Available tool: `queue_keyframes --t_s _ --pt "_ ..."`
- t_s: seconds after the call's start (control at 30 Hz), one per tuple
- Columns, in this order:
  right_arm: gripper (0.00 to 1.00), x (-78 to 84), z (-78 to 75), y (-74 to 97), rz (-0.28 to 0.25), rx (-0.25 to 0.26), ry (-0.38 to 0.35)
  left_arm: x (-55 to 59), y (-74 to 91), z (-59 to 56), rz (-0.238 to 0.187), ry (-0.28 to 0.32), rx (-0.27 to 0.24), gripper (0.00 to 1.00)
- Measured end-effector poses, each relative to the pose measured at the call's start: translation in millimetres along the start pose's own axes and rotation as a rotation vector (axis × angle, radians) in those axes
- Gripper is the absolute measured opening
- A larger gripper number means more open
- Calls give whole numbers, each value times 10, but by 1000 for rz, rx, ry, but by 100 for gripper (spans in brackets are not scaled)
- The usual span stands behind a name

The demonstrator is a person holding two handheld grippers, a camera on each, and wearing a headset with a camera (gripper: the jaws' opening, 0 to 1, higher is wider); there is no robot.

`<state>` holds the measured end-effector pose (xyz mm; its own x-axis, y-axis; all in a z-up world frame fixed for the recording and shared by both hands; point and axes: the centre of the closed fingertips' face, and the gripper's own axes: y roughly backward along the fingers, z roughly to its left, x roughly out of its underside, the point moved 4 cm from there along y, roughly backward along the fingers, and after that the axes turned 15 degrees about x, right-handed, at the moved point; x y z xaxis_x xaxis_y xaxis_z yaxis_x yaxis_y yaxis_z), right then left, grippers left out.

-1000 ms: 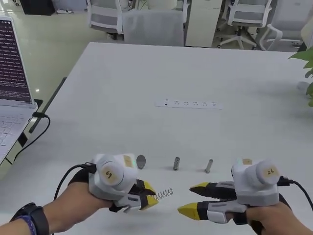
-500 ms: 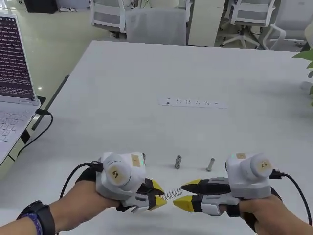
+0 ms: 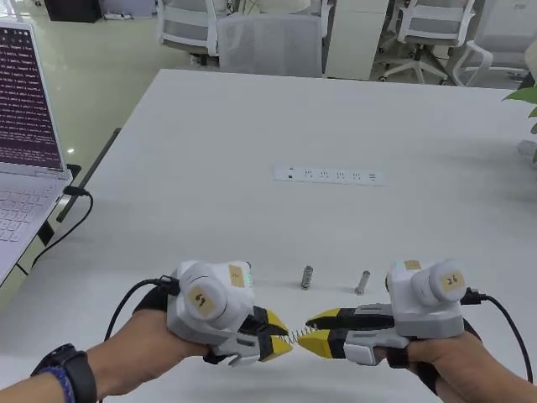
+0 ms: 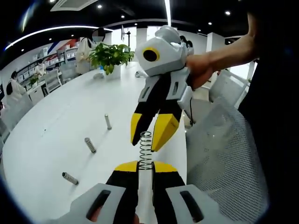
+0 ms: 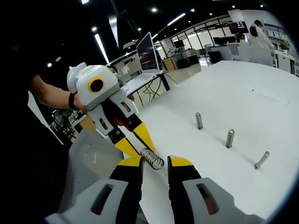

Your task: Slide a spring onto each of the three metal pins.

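Left tool: clamped on spring.
Right tool: jaws apart around spring's free end.
Pins: on desk, 12 o'clock of tools.

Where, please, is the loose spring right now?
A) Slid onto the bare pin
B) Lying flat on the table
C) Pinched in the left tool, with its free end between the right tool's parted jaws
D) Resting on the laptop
C: the left tool clamps the spring, and its free end sits between the parted jaws of the right tool.
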<state>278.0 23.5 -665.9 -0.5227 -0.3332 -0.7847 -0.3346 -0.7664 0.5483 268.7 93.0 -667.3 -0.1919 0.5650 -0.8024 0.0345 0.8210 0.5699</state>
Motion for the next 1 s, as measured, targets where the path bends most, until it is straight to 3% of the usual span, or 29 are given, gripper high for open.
queue_keyframes --t_s 0.5,0.83,1.0 --pt "10 9 74 20 14 -33 6 24 -34 -37 9 -32 19 2" --pt "8 -94 124 -1 38 -28 41 15 -77 -19 9 -41 -7 2" --pt "8 -121 109 -17 51 -12 56 22 -110 -1 -15 -16 -26 2"
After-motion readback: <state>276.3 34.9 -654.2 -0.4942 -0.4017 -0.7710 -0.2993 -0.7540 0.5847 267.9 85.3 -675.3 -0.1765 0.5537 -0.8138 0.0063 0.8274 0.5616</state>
